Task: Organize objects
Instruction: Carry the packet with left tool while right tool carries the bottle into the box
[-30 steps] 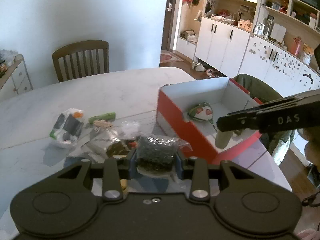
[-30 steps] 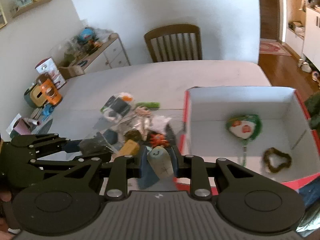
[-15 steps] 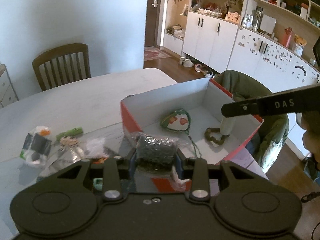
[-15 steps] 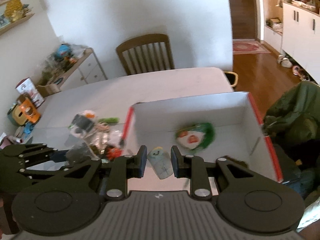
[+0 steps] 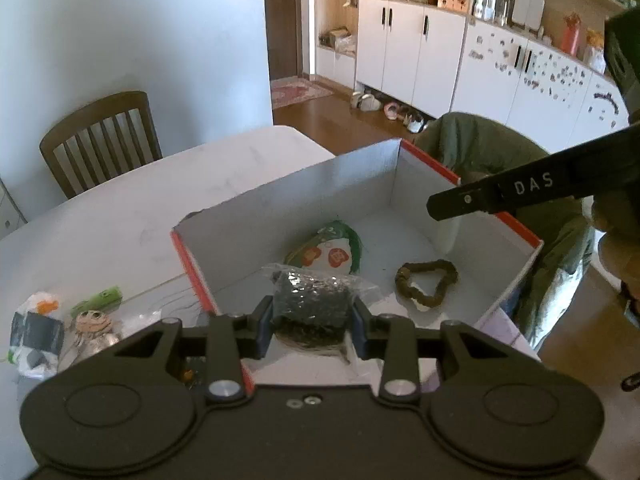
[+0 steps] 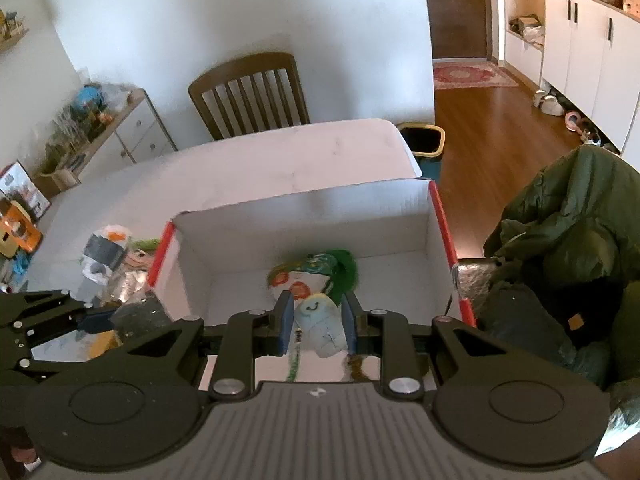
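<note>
A red-sided cardboard box (image 5: 424,160) with a white inside stands on the white table (image 5: 132,216). In it lie a green-haired clown mask (image 5: 334,246) and a brown ring-shaped band (image 5: 426,284). My left gripper (image 5: 312,312) is shut on a clear bag of dark stuff (image 5: 310,298), held over the box's near left corner. My right gripper (image 6: 314,320) is shut on a pale smiley-faced figure (image 6: 320,322) above the box (image 6: 304,208), just in front of the mask (image 6: 316,272). The right gripper's finger (image 5: 500,194) crosses the left wrist view.
Several small packets and toys (image 5: 60,320) lie on the table left of the box. A wooden chair (image 6: 250,92) stands at the far side. A green jacket (image 6: 572,248) is draped over a chair right of the box. A bin (image 6: 424,140) sits on the floor.
Both grippers have carried their objects rightward from above the pile of packets to over the box. The box now fills the middle of both views.
</note>
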Motion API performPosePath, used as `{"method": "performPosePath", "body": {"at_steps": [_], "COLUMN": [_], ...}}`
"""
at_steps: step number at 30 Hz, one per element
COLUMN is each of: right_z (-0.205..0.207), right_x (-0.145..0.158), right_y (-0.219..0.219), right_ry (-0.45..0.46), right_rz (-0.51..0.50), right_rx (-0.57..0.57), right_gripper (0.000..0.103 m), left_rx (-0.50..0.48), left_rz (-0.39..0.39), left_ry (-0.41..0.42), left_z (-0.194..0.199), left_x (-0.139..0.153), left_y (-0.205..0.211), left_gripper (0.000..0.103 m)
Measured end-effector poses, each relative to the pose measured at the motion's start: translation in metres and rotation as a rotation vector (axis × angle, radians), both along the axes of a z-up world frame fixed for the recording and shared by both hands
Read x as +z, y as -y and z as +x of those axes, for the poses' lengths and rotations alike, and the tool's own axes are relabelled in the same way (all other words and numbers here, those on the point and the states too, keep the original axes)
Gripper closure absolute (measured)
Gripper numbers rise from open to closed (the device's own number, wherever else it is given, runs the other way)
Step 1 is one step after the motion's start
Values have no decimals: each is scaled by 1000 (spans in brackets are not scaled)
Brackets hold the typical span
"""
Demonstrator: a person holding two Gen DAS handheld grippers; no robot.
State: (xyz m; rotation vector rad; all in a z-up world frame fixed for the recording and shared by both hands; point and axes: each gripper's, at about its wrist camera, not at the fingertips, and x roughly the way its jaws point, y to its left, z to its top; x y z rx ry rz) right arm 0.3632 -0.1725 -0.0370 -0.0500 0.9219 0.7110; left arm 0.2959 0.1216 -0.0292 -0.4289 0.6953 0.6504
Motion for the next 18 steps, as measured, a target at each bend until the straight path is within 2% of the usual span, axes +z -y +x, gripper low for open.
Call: {"method": "performPosePath", "body": {"at_steps": [9,18], "right_z": [29,50], "right_x": [-26,-54], "right_y": [-12,-30], "right_ry": [-13,-61], "right_rz": [-64,-128], "right_rx": [45,82], "right_gripper": [78,78], "left_rx": [22,49], "left_rz": [-33,-119], "left_ry": [-89,-166], "left_z": [40,63], "left_x": [-25,-54], "left_y": [-21,-43], "left_gripper": [66,66]}}
